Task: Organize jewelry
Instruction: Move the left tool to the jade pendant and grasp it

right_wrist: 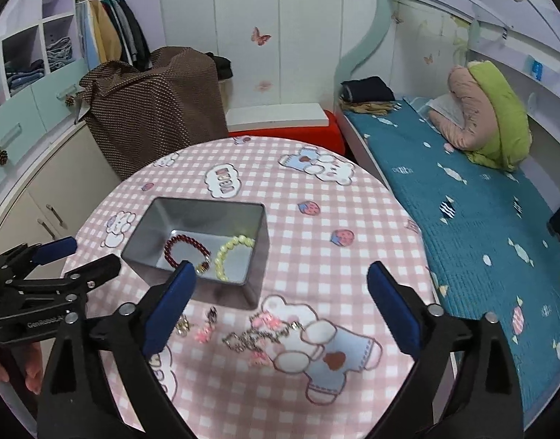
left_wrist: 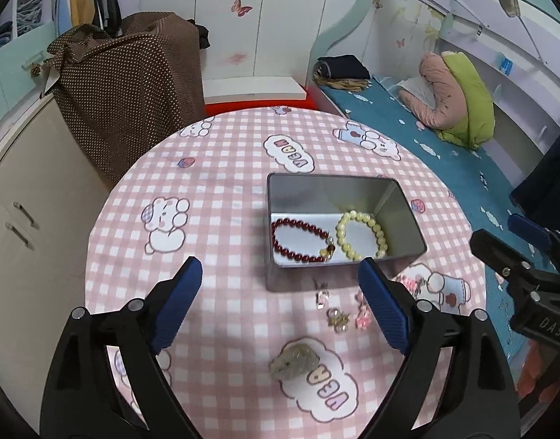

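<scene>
A grey metal tin (left_wrist: 408, 216) (right_wrist: 256, 274) stands on the round table. Inside lie a dark red bead bracelet (left_wrist: 280, 247) (right_wrist: 170, 254) and a pale yellow bead bracelet (left_wrist: 344, 243) (right_wrist: 225, 248). In front of the tin lie small earrings and charms (left_wrist: 336, 316) (right_wrist: 205, 331), a silver chain with pink flowers (right_wrist: 258, 336) and a grey-green stone piece (left_wrist: 294, 362). My left gripper (left_wrist: 280, 303) is open and empty above the charms. My right gripper (right_wrist: 280, 307) is open and empty above the chain; it also shows at the right of the left wrist view (left_wrist: 521, 241).
The table wears a pink checked cloth (left_wrist: 221, 190) (right_wrist: 353, 219) with bear prints. A brown dotted cover (left_wrist: 122, 91) stands behind it. A bed with a teal sheet (right_wrist: 462, 201) runs along the right, cabinets (left_wrist: 20, 197) on the left.
</scene>
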### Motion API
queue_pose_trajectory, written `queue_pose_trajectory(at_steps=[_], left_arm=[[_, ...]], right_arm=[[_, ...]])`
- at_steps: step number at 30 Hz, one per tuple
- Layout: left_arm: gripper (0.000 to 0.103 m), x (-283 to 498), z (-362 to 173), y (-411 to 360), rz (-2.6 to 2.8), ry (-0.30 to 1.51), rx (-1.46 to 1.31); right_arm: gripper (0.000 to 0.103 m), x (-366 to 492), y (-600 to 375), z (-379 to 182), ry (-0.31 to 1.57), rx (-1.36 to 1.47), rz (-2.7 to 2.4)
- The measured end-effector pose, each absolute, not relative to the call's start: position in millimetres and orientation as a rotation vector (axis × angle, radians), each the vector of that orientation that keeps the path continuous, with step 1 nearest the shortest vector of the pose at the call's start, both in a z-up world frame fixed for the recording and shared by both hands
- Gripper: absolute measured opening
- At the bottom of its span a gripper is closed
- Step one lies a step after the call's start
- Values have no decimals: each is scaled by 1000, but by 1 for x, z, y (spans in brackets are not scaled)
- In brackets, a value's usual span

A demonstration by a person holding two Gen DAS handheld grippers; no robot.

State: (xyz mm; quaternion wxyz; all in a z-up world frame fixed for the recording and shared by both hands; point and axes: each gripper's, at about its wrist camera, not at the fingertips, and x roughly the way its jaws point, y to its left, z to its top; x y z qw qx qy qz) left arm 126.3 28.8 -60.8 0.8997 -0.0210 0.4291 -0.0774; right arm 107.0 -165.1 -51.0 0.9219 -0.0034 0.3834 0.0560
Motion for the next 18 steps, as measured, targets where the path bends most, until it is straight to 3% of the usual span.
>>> queue_pose_trajectory(at_steps=[18], left_arm=[[91, 90, -97, 39, -182, 973, -45]], right_arm=[[95, 70, -169, -91, 872, -26, 56]])
